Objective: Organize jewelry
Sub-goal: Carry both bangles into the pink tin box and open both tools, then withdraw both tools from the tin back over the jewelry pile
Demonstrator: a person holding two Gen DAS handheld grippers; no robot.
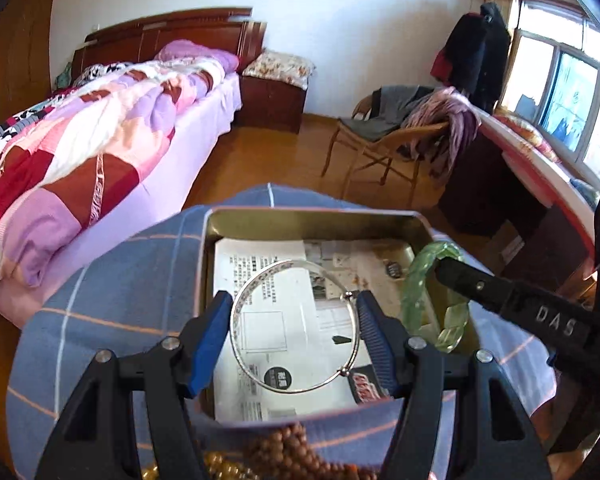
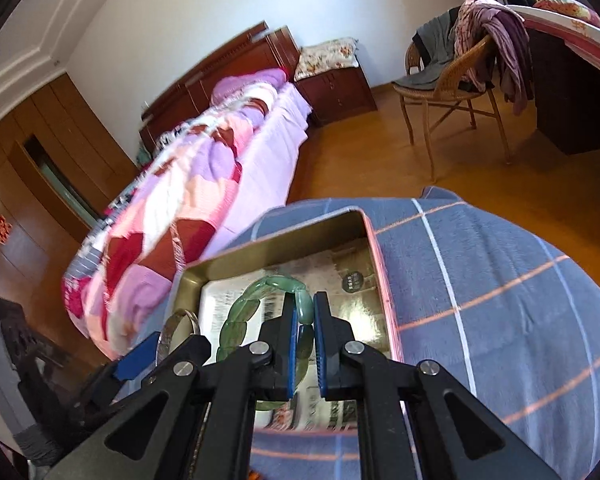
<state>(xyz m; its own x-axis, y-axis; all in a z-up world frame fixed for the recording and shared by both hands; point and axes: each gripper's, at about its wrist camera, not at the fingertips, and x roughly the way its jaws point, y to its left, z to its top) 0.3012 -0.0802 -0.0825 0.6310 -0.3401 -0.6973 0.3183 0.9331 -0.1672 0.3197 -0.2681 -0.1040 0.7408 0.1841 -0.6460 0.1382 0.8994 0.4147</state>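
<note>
An open metal tin (image 1: 220,216) lined with printed paper stands on a blue checked cloth (image 1: 120,280). My left gripper (image 1: 294,316) is shut on a thin silver bangle (image 1: 252,364), holding it across its width over the tin. My right gripper (image 2: 304,316) is shut on a green jade bead bracelet (image 2: 240,312) and holds it over the tin (image 2: 352,216). The bracelet also shows in the left wrist view (image 1: 416,280) at the tin's right side. The silver bangle's edge shows in the right wrist view (image 2: 172,328) at lower left.
Brown wooden beads (image 1: 296,452) and amber beads (image 1: 220,464) lie on the cloth in front of the tin. A bed (image 1: 100,140) with a patchwork quilt stands left, a wicker chair (image 1: 380,140) with clothes behind, a dark desk (image 1: 500,184) right.
</note>
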